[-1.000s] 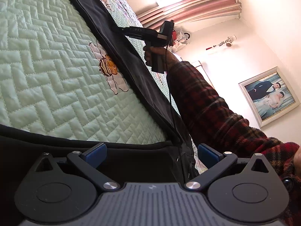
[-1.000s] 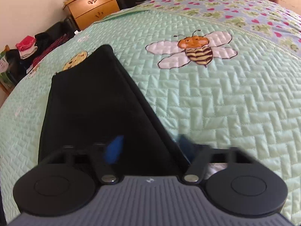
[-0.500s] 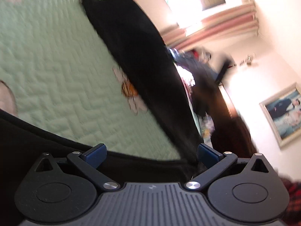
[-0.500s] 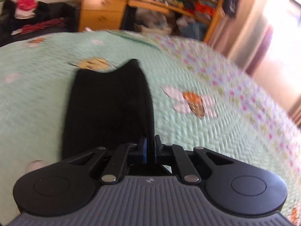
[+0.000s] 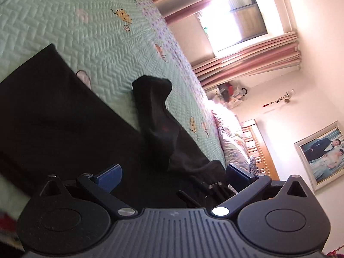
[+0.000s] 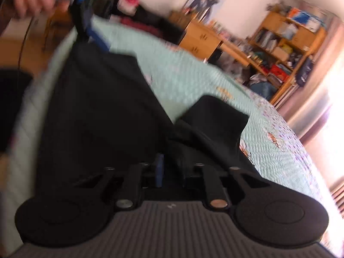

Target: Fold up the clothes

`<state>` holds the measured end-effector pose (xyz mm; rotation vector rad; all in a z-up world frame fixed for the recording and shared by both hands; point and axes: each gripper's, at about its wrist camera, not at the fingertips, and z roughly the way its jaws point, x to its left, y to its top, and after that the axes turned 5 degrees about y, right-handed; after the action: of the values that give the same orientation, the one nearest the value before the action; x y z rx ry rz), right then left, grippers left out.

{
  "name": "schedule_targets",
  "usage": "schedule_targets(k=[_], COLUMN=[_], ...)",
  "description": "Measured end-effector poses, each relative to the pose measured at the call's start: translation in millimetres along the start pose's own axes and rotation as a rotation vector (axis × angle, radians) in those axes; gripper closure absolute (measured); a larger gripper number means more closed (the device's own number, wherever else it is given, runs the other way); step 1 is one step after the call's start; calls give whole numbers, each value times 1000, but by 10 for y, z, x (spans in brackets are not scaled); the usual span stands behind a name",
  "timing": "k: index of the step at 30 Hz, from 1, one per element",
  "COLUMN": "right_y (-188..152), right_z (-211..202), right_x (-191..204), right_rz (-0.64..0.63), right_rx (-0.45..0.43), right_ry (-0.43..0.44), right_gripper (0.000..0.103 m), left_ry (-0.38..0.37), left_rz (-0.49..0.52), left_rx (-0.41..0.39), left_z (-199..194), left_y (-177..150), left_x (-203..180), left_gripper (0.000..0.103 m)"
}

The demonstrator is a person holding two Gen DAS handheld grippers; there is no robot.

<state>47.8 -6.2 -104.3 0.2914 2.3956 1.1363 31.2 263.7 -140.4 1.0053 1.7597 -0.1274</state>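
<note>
A black garment lies on the mint quilted bedspread. One end of it is lifted and folded back. My left gripper is open, with its blue pads wide apart just above the cloth. My right gripper is shut on a fold of the black garment and holds it up. In the blurred right wrist view the left gripper shows at the top left, at the garment's far end, in the person's hand.
The bedspread has bee pictures and a flowered border. A wooden dresser and cluttered shelves stand behind the bed. A window with curtains, a wooden headboard and a framed photo line the wall.
My right gripper has shut on the garment's edge and carried it back over the rest, so the far end now lies folded. The left gripper has stayed open and swung to a new angle.
</note>
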Motion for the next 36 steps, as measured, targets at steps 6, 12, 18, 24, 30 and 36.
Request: schedule_targets(k=[6,12,18,24,30,36], right_y=[79,-174,-184,427,1087,703], right_z=[-4,620,1135,1028,1063,880], right_x=[-714,-1515,-1714,-1237,80,173], right_rz=[672,1203,1264,818,152,325], right_rx=[-120,-95,-29,-142,-110,-112], right_ry=[-38,-48,-136,-120,62,107], right_gripper=[40,32,37,96,84,44], left_ry=[165,242,256,201,228,264], left_rz=[141,188,156,110,60,-7], left_rx=[23,24,-17,-106,-199,-156], left_z=[116,197,-18,-437,-846,-778], left_y=[-115,-153,-119,-97,-120,-202], left_x=[-414,-563,-423,-276,-158,12], left_gripper=[0,0,0,0,0,0])
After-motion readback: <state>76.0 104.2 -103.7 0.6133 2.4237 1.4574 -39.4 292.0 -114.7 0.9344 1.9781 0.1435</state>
